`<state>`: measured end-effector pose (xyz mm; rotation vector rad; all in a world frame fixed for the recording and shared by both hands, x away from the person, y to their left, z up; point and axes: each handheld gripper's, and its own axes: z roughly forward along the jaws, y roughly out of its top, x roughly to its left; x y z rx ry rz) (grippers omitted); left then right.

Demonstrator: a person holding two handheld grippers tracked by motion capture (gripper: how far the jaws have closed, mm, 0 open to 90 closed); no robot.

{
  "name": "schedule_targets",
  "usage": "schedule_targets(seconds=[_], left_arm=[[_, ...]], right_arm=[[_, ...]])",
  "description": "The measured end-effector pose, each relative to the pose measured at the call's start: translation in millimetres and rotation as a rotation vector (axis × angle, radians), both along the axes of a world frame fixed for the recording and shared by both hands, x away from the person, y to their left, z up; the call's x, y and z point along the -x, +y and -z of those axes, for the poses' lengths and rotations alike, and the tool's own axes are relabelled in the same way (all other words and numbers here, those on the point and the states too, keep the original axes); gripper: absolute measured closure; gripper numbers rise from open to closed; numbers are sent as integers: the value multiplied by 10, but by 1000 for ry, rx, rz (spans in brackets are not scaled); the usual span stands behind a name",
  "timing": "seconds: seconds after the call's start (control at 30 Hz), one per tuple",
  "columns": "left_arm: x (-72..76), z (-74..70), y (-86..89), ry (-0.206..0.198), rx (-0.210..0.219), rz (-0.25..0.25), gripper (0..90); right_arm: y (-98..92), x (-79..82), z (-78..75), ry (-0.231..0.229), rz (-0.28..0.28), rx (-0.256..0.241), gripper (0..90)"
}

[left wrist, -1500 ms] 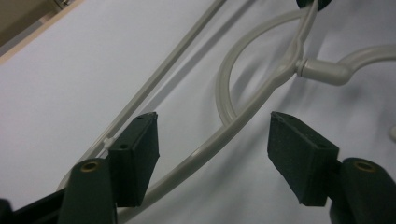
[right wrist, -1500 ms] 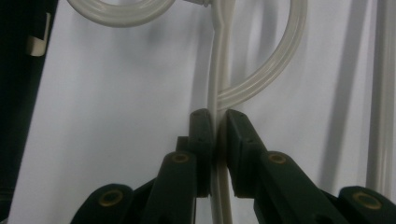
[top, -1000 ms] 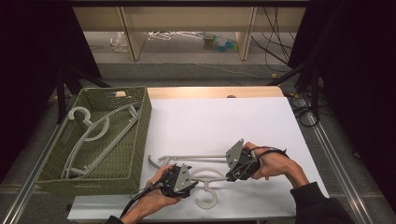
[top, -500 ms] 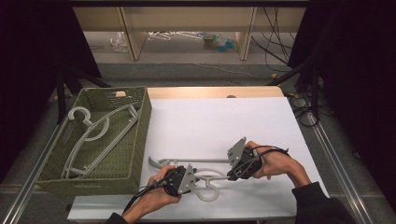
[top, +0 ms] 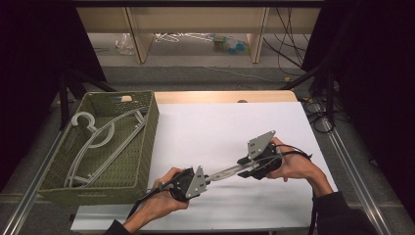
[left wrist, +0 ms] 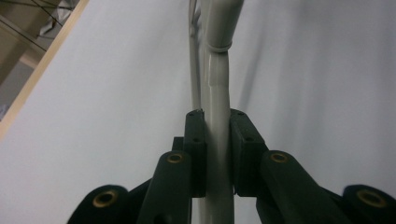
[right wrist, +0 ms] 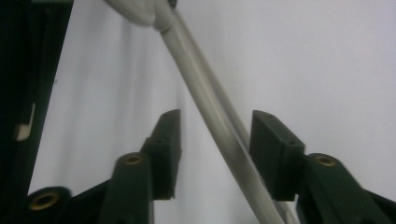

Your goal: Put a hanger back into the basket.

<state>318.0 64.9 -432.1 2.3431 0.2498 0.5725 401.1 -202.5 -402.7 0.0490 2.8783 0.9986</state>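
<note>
Bare table (top: 220, 122) ahead; basket (top: 147, 142) blocks left.

The hanger (top: 222, 172) is mostly hidden behind both tools and blurred.

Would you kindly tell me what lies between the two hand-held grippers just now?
A grey hanger bar spans the gap between the left hand-held gripper and the right hand-held gripper in the high view, above the bare white table.

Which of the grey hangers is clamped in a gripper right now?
The grey hanger over the white table, clamped by the left gripper; the right gripper straddles it open. The others lie in the green basket.
</note>
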Motion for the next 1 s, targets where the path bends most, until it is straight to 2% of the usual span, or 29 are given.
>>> schedule_targets(seconds=[0.03, 0.1, 0.13, 0.2, 0.23, 0.33, 0.47, 0.53, 0.57, 0.6, 0.63, 0.7, 0.73, 0.77, 0.8, 0.83, 0.87, 0.93, 0.97, 1.0], left_arm=[[-6, -12, 22, 52, 24, -26, 787], [-20, -27, 39, 58, 32, -30, 787], [-43, -48, 71, 97, 57, -49, 788], [-58, -61, 86, 108, 60, -54, 787], [-67, -68, 98, 131, 78, -60, 788], [-88, -97, 140, 167, 114, -79, 788], [-120, -141, 225, 176, 149, -100, 788], [-125, -154, 254, 180, 151, -116, 788], [-141, -174, 300, 187, 163, -143, 789], [-141, -174, 300, 187, 163, -143, 789], [-149, -187, 328, 198, 180, -152, 789], [-161, -209, 368, 204, 203, -165, 788], [-175, -225, 392, 203, 215, -163, 788], [-183, -250, 417, 205, 226, -170, 789], [-183, -250, 417, 205, 226, -170, 789], [-191, -279, 442, 203, 236, -175, 789], [-191, -279, 442, 203, 236, -175, 788], [-197, -308, 473, 204, 252, -177, 788], [-202, -323, 490, 205, 264, -184, 788], [-206, -331, 502, 213, 271, -179, 788]], right_arm=[[-7, -19, -16, -20, 24, -25, 506], [-13, -29, -20, -32, 34, -30, 488], [-32, -37, -43, -32, 64, -59, 465], [-37, -47, -50, -38, 68, -71, 462], [-42, -41, -67, -53, 80, -81, 447], [-41, -25, -80, -62, 101, -87, 431], [-62, 36, -143, -85, 145, -129, 365], [-74, 70, -164, -85, 174, -166, 338], [-76, 89, -165, -82, 190, -176, 325], [-79, 106, -161, -86, 204, -181, 320], [-79, 106, -161, -86, 204, -181, 320], [-109, 171, -130, -98, 252, -206, 307], [-132, 203, -115, -102, 272, -228, 298], [-189, 255, -99, -84, 300, -294, 274], [-189, 255, -99, -84, 300, -294, 274], [-246, 291, -101, -84, 338, -361, 274], [-246, 291, -101, -84, 338, -361, 274], [-291, 314, -98, -79, 374, -402, 267], [-312, 343, -82, -103, 403, -404, 263], [-313, 352, -70, -107, 414, -416, 263]])
